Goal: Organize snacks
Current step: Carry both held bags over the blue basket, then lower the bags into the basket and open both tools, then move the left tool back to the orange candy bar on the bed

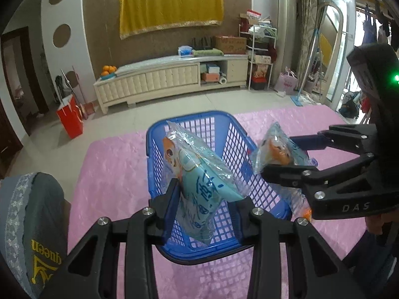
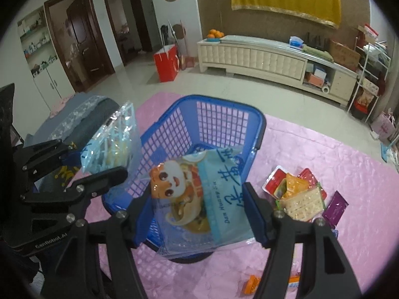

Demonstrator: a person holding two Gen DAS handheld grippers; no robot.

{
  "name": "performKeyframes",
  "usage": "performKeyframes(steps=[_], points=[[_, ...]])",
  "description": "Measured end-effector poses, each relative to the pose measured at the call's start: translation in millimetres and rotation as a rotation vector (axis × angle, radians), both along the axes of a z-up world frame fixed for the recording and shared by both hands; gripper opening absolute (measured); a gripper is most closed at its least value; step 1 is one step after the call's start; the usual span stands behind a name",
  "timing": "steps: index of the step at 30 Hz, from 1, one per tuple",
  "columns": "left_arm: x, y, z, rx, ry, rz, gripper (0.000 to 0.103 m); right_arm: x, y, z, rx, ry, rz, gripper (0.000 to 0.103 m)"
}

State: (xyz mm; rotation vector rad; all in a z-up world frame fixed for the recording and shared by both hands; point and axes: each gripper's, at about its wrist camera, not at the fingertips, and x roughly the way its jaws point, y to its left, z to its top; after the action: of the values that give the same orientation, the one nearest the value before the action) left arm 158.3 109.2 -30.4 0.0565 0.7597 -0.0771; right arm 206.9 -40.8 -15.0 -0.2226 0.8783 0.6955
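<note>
While each gripper, left (image 1: 207,196) and right (image 2: 197,209), clamps a blue snack bag (image 1: 199,174) (image 2: 199,194), both hang over the basket (image 1: 189,119), presumably for dropping in.

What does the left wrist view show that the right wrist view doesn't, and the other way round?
Only the left wrist view: the balcony doorway at far right. Only the right wrist view: the loose snack pile on the pink cloth right of the basket, plus the dark doorways. Both: the blue basket, and each claw, left claw and right claw, closed on a light blue snack bag above it.
</note>
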Motion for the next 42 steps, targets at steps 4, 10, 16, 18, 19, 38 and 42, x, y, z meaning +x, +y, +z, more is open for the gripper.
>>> performKeyframes(steps=[4, 10, 16, 18, 19, 38, 42], points=[[5, 2, -10, -0.002, 0.021, -0.018, 0.035, 2, 6, -11, -0.024, 0.022, 0.0, 0.07], [12, 13, -20, -0.028, 0.045, -0.022, 0.036, 6, 13, -12, -0.045, 0.011, -0.009, 0.071], [7, 14, -20, -0.025, 0.022, -0.024, 0.044, 4, 16, -13, -0.051, 0.014, 0.011, 0.077], [5, 14, -18, -0.031, 0.018, -0.02, 0.047, 4, 16, -12, -0.054, 0.016, 0.014, 0.079], [5, 15, -17, -0.029, 0.019, -0.02, 0.047, 4, 16, -12, -0.051, 0.018, 0.015, 0.083], [-22, -2, 9, -0.006, -0.01, -0.011, 0.051, -18, -26, 24, -0.001, -0.053, -0.053, 0.097], [-29, -19, 19, 0.003, -0.03, -0.029, 0.056, -27, -51, 36, 0.013, -0.071, -0.083, 0.097]])
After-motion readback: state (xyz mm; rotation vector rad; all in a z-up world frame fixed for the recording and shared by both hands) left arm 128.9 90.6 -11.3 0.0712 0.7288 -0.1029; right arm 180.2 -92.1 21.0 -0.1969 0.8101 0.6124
